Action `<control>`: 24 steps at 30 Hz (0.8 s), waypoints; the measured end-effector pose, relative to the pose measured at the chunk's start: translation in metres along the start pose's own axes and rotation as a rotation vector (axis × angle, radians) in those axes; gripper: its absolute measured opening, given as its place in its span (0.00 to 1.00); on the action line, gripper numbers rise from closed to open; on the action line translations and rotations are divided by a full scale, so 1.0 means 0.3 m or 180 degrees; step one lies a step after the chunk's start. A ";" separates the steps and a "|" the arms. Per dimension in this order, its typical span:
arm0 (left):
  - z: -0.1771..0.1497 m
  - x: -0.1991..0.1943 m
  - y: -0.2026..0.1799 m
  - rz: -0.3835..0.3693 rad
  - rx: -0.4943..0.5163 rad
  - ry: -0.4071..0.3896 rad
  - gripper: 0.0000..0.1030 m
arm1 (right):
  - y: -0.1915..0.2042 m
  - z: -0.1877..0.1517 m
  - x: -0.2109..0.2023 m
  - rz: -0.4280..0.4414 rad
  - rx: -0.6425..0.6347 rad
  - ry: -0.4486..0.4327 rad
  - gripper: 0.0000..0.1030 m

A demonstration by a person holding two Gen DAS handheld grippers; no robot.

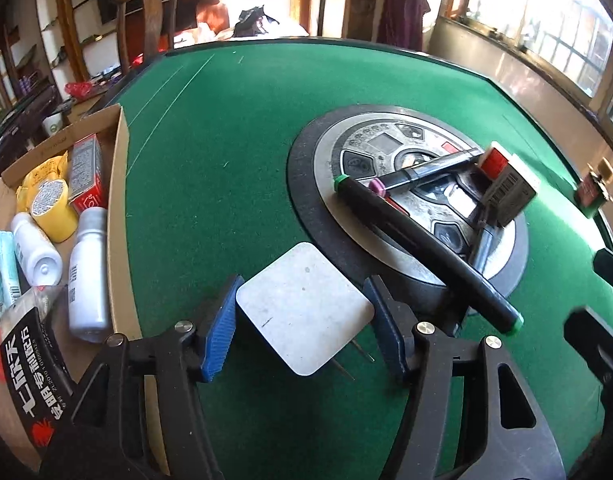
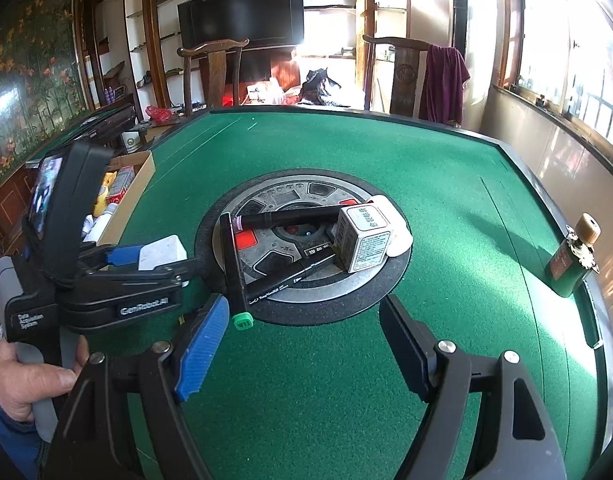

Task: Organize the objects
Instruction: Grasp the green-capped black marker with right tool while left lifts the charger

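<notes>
— Two grippers in our hands. Our left gripper (image 1: 304, 322) has its blue pads either side of a white square block (image 1: 302, 306), and a sliver of felt shows on each side, so we call the jaws parted, not pressing.

— Agreed. Our right gripper (image 2: 304, 354) stands wide over bare green table (image 2: 446, 184) felt, with nothing between its fingers.

— Beside the block, to its left, the cardboard box (image 1: 120, 184) holds white bottles (image 1: 88, 272), a yellow tub (image 1: 52, 208) and a red carton (image 1: 86, 172) (packed close together).

— On the round centre panel (image 2: 302, 240) lie black markers — the green-capped marker (image 2: 236, 268) juts over the rim toward us. A small printed box (image 2: 362, 242) sits on the panel too, touching a marker.

— And a dark green bottle (image 2: 570, 264) stands well apart, near the table's right edge.
</notes>
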State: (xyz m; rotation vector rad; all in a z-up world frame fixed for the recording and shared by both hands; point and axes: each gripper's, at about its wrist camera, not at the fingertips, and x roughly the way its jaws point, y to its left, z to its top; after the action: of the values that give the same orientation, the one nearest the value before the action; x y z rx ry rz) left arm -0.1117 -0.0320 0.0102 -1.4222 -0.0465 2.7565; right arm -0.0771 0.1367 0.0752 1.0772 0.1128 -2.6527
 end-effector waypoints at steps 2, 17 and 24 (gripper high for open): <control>-0.006 -0.019 -0.001 0.0027 0.0032 -0.0062 0.60 | -0.001 -0.001 0.001 0.0130 0.0003 0.0006 0.76; -0.005 -0.199 0.143 0.0059 -0.0111 -0.0555 0.60 | 0.138 0.147 0.224 0.0504 -0.0319 0.0607 0.46; 0.008 -0.201 0.203 0.0040 -0.0235 -0.0550 0.60 | 0.212 0.158 0.361 0.0375 -0.0515 0.0929 0.37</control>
State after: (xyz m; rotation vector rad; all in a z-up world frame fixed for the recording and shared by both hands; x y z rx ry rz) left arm -0.0802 -0.0956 0.0579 -1.1984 -0.1466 2.9091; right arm -0.1652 0.0433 0.0361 1.3621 0.3063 -2.3239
